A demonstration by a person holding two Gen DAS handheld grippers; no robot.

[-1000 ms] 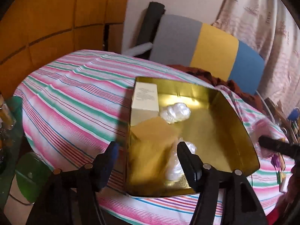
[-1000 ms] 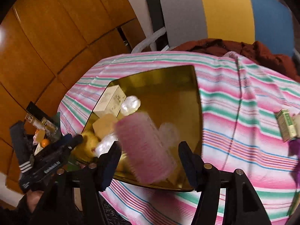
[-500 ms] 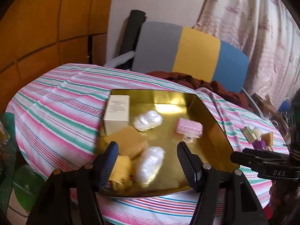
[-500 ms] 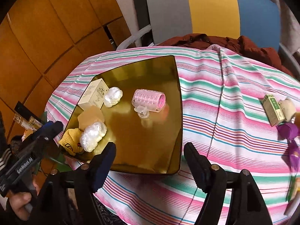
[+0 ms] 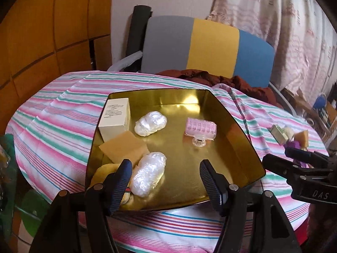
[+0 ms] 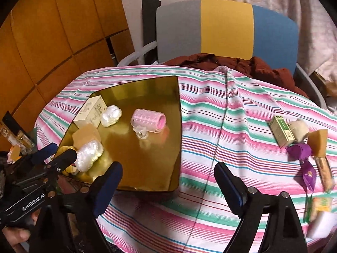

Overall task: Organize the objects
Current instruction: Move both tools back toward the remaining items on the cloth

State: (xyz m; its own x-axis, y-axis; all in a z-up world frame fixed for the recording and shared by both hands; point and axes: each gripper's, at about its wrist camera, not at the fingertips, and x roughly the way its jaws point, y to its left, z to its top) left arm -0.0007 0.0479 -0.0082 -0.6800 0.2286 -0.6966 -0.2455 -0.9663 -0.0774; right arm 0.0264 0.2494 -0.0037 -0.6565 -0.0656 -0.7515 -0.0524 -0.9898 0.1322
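On the left half of the striped-cloth bench (image 6: 210, 147) sits a gold tray (image 5: 236, 124). Along the tray's left edge, from far corner to near corner, lie a cream carton (image 5: 115, 118), a tan sponge block (image 5: 124, 147) touching the carton's near end, and a yellow soft thing (image 5: 105, 171) partly hidden behind a finger. Just right of these are two clear crumpled plastic bundles, one (image 5: 150, 123) beside the carton and one (image 5: 148, 174) by the near edge. Near the tray's middle, toward its right wall, a pink hair roller (image 5: 201, 126) lies on its side, apart from the bundles.

The left hand-held gripper (image 5: 165, 182) hovers over the tray's near edge with its jaws spread wide and nothing between them. The right hand-held gripper (image 6: 168, 187) hangs over the bare cloth just beside the tray's near right corner, likewise spread and empty.

Near the bench's right edge, well apart from the tray, lie a green-and-white carton (image 6: 281, 130), a beige roll (image 6: 300, 129) touching it, a purple wrapper (image 6: 300, 150) and another tan sponge wedge (image 6: 318, 142).
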